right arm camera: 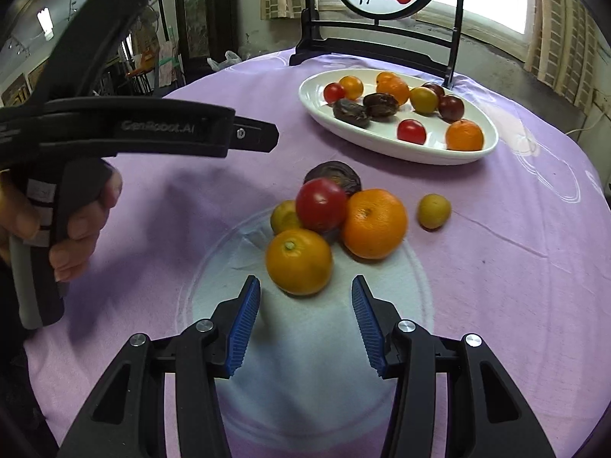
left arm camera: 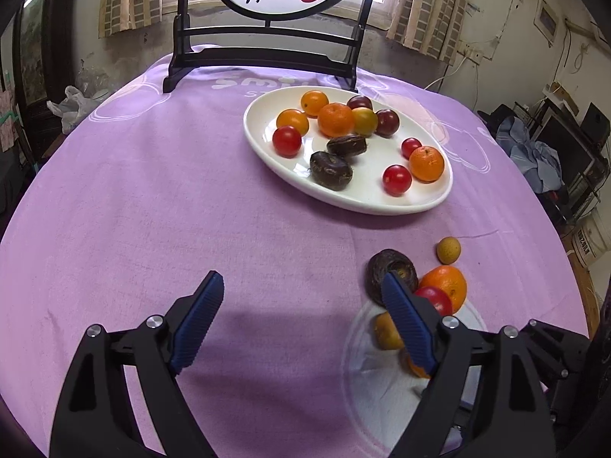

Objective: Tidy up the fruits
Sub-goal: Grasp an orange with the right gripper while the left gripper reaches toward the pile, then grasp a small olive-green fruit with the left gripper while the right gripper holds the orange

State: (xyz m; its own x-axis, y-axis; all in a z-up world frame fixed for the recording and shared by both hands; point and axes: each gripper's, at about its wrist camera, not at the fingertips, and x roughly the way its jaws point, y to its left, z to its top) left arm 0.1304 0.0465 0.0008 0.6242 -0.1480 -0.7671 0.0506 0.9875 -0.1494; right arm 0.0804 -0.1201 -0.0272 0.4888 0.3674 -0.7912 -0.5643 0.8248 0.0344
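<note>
The right gripper [right arm camera: 305,320] hangs low over the near edge of the round, lilac-clothed table [right arm camera: 496,267], its blue ribbed fingers spread wide with nothing between them, just short of a small orange [right arm camera: 298,262]. That orange sits on a clear glass plate [right arm camera: 214,278] in a tight cluster with a larger orange [right arm camera: 374,223], a red tomato-like fruit [right arm camera: 321,204], a yellowish fruit [right arm camera: 284,216] and a dark wrinkled one [right arm camera: 336,177] behind; a small yellow fruit [right arm camera: 434,211] lies alone on the cloth just beside them. Toward the far edge, a white oval dish [right arm camera: 382,141] holds about a dozen sorted fruits. The left gripper [left arm camera: 301,294] is likewise open and empty, over bare cloth left of the cluster. The near orange looks firm, light and round, so it will likely roll if nudged and could knock its neighbours; a grip across its widest middle, pads on opposite sides, seems safest. The red fruit looks thin-skinned and smooth, probably wanting gentler pressure.
</note>
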